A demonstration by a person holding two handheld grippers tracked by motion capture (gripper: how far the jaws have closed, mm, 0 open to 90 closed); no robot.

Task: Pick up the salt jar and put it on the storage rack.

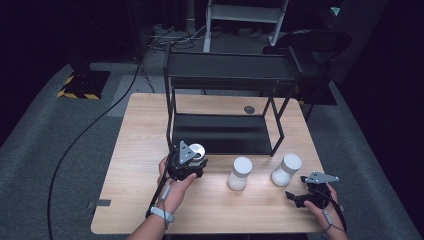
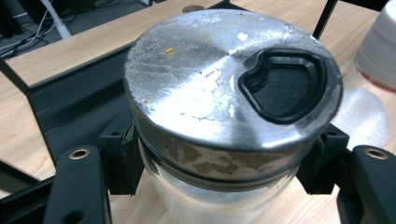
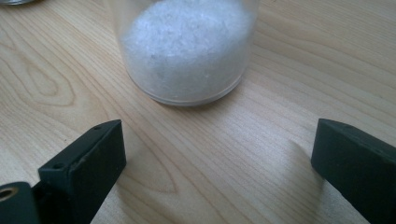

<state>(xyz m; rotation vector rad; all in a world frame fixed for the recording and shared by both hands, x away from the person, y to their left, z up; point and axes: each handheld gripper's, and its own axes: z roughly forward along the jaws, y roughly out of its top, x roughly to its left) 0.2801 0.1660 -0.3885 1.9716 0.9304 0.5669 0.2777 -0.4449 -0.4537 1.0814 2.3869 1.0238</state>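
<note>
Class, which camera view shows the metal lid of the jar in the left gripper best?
The left gripper view: the lid is close up, with its worn surface and black flap clear, and the jaws clamp the jar just below it. In the high view the lid is a small pale disc beside the left gripper.

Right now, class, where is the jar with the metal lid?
In the high view the metal-lidded jar sits at table left, clamped in the left gripper, just before the black rack.
</note>
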